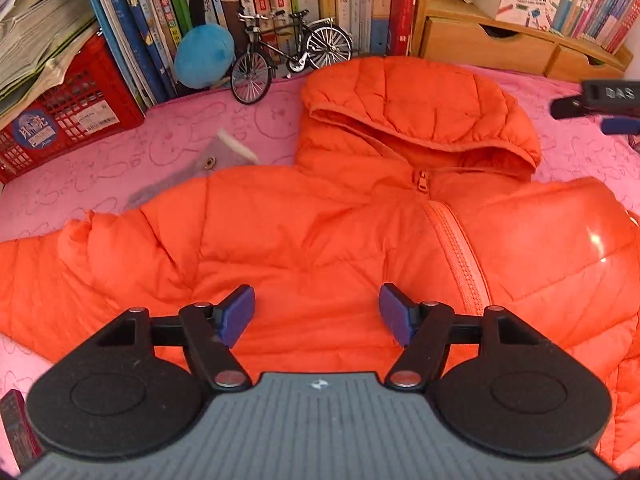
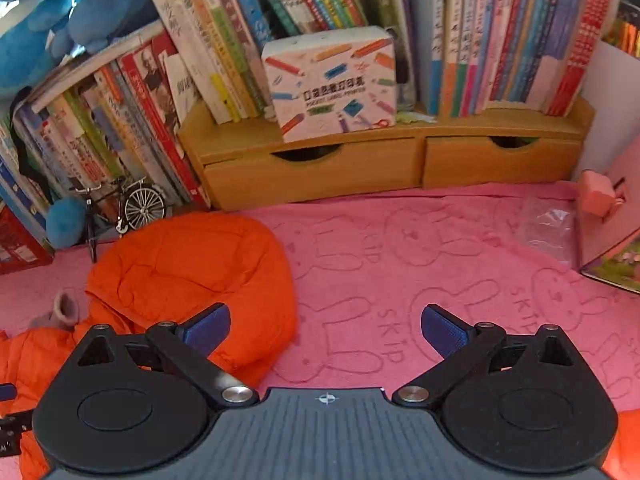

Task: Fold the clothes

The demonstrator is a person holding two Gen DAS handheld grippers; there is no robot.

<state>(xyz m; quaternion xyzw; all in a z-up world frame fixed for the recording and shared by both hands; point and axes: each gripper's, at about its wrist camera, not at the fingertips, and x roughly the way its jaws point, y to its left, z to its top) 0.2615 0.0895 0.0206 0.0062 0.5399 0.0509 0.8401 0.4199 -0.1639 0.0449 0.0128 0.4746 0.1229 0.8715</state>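
An orange hooded puffer jacket (image 1: pixel 320 232) lies front up and zipped on a pink rabbit-print towel (image 1: pixel 120 168), hood toward the books. My left gripper (image 1: pixel 317 314) is open and empty, hovering over the jacket's chest left of the zipper (image 1: pixel 460 248). My right gripper (image 2: pixel 326 330) is open and empty above the pink towel (image 2: pixel 400 280), with the jacket's hood (image 2: pixel 192 264) at its left. The right gripper's fingers (image 1: pixel 600 104) also show at the right edge of the left wrist view.
A grey cloth (image 1: pixel 188 176) sticks out from under the jacket's left shoulder. A model bicycle (image 1: pixel 288 56), a blue plush (image 1: pixel 204 56) and a red crate (image 1: pixel 60 120) stand along the books. Wooden drawers (image 2: pixel 360 164) and a clear plastic bag (image 2: pixel 548 228) are at the back right.
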